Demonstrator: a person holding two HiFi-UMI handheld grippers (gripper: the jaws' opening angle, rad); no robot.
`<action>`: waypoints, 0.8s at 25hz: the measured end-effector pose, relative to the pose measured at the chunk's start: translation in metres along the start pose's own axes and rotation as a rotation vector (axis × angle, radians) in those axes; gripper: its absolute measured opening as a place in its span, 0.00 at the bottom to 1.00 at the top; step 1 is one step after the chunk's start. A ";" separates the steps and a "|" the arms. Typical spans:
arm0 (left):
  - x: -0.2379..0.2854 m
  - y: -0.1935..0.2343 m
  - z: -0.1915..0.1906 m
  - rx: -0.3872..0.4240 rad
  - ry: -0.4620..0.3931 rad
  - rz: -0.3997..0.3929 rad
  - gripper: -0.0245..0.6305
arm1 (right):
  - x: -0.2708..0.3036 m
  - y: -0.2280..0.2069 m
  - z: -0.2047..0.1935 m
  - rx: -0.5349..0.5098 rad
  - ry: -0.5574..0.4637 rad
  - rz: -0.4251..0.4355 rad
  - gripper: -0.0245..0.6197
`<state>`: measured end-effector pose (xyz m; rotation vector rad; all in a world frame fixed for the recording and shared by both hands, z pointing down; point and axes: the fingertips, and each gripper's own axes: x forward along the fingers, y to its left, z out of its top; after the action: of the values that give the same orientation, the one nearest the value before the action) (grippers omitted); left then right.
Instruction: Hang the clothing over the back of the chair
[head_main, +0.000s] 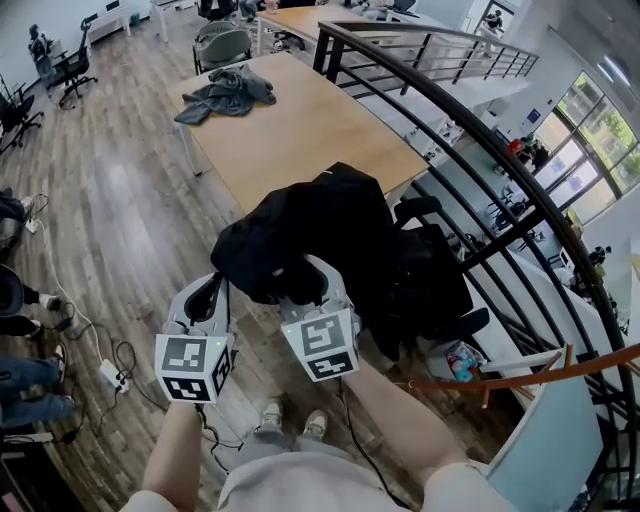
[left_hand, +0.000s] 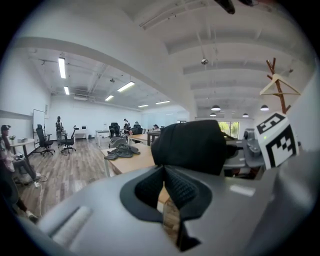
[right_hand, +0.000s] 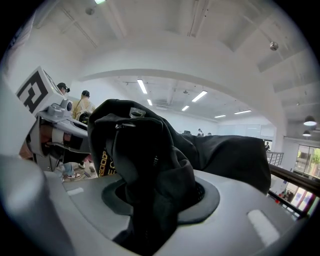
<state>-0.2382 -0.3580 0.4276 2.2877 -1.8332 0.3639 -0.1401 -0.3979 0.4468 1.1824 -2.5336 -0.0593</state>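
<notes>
Where the clothing is: black clothing (head_main: 330, 220) lies heaped over the top of the chair (head_main: 416, 209) back, at the near edge of the wooden table (head_main: 300, 130), with a bulge of cloth hanging to the left on the near side
Right gripper (head_main: 312, 288): clamped on a thick fold of the clothing, dark cloth filling the gap between its jaws
Left gripper (left_hand: 163, 169): jaws closed together with nothing between them, just beside the left edge of the clothing; contact cannot be told
Stage, as judged: draping looks nearly done, with letting go and spreading left to do
Risk, slide: the cloth sits as a lump rather than spread flat, so once the right jaws open, the weight on the near side could pull it down to the floor
Risk, snag: the fold sits deep in the jaws, so drawing away before they open wide could drag the clothing off again
Risk, chair: it looks like an office chair, and a tug might turn or roll it
Writing: yellow letters (right_hand: 104, 162) on something black, left in the right gripper view, seem to read "GOOD", the rest cut off
Elsewhere: a grey garment (head_main: 227, 92) on the far left of the table, well apart
</notes>
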 end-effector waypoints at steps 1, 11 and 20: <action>-0.003 0.001 0.000 -0.006 -0.004 0.004 0.04 | 0.002 0.001 -0.001 -0.015 0.016 0.000 0.31; -0.019 -0.015 0.036 0.042 -0.121 -0.030 0.04 | 0.003 0.018 -0.018 -0.203 0.128 -0.034 0.34; -0.005 -0.020 0.012 0.161 -0.033 0.009 0.04 | -0.020 0.028 -0.027 -0.277 0.139 -0.028 0.42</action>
<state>-0.2188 -0.3524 0.4150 2.4034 -1.8943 0.4949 -0.1406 -0.3617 0.4712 1.0727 -2.2990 -0.3140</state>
